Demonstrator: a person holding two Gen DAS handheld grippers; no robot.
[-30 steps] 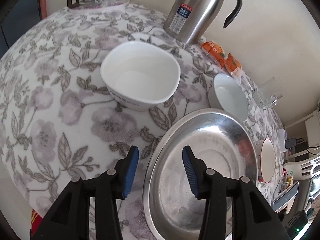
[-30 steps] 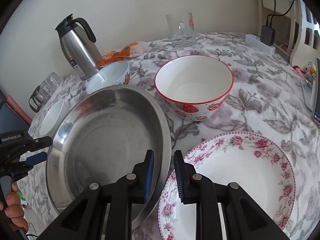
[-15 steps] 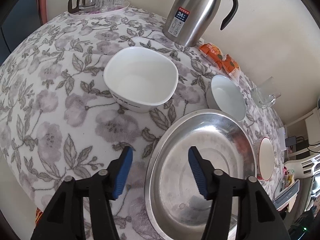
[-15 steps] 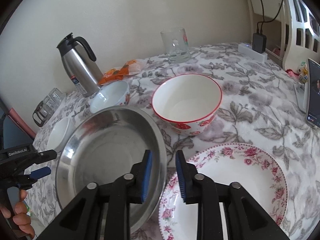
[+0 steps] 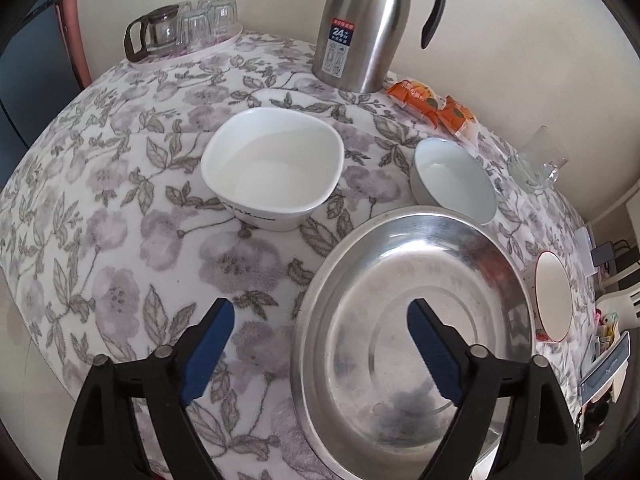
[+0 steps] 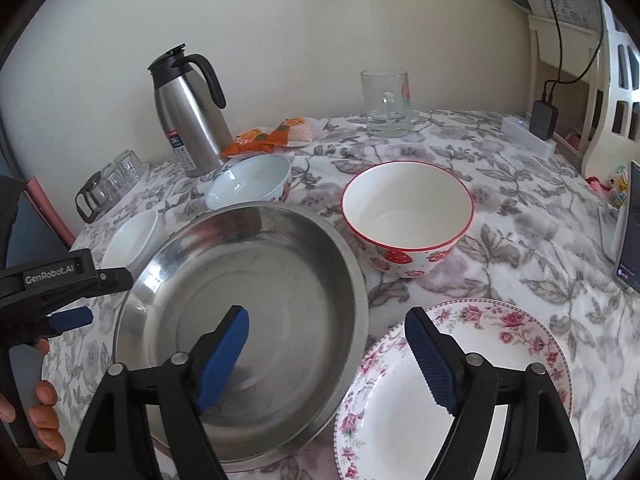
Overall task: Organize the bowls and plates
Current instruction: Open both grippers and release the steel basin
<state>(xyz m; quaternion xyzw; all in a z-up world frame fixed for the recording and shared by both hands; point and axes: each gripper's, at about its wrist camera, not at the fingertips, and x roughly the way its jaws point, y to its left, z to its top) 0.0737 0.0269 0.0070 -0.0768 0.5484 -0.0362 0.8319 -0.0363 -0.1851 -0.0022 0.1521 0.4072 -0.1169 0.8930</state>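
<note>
Opening wide, the left tongs [image 5: 320,354] straddle the near-left rim of the steel basin [image 5: 412,340], one blue pad over the flowered cloth and the other over the basin's inside, neither pressing on metal. The right tongs [image 6: 326,354] are opening too, their left pad over the basin's floor and their right pad above the rose-patterned plate [image 6: 480,364]; the basin's right rim passes between them untouched. The basin sits flat on the tabletop [image 5: 120,240], with its right edge overlapping the rim of the rose plate.

Beyond the basin stand three bowls. A square white bowl [image 5: 274,168] is on the left, well clear of the basin. A small pale blue bowl [image 5: 454,182] sits just behind the basin's far rim, so near that I cannot tell whether they touch. A strawberry-printed bowl with a red rim [image 6: 408,216] stands to the right, close beside the basin and just behind the plate. All three are upright and empty.

Farther back, against the wall, a steel thermos jug [image 5: 362,24] with a black handle stands upright, with orange snack packets [image 5: 436,106] lying beside it. A glass mug [image 6: 386,104] stands at the far edge. A cluster of small glasses with a glass pot [image 5: 184,28] sits on a tray at the far left corner. From the right camera, a person's hand [image 6: 40,412] shows at the lower left, gripping the handle of the left tool.
</note>
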